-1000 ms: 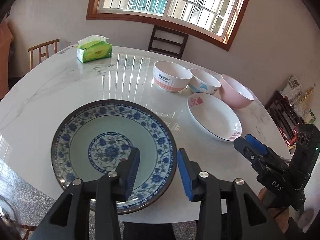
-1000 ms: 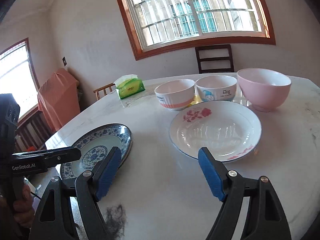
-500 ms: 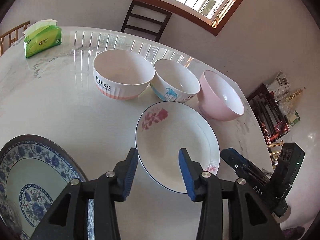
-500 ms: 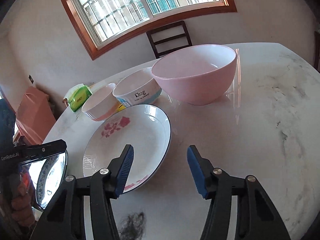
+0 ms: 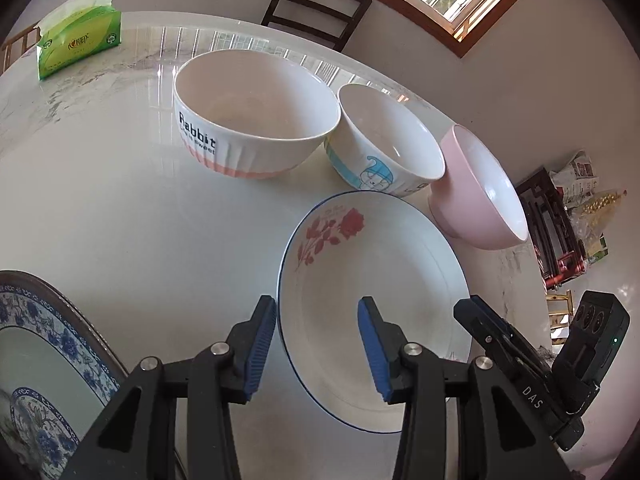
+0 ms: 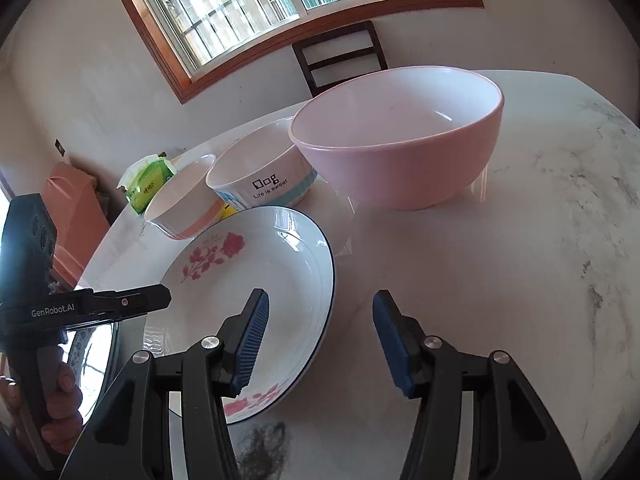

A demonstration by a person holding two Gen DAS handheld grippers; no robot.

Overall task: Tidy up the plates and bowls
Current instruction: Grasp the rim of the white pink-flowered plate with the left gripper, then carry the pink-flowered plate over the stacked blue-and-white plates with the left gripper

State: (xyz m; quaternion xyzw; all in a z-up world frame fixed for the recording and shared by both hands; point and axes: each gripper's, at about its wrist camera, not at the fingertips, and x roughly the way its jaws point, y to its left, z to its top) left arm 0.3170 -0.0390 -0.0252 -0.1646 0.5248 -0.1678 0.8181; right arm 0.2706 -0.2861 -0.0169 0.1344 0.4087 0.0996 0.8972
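Both grippers have swung off the blue-and-white plate [image 5: 44, 364], now at 8 o'clock in the left view, and closed in on the rose plate [image 5: 372, 300]. Left gripper [image 5: 317, 346], jaws wide and empty, straddles its 9 o'clock rim; right gripper [image 6: 320, 340], likewise wide, straddles its 3 o'clock rim. Three bowls untouched at 12. Likely a two-sided lift next.

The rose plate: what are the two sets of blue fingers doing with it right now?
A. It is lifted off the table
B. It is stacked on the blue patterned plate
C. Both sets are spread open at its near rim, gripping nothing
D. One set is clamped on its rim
C: the rose plate lies flat on the table, with the left gripper and right gripper open at its rim.
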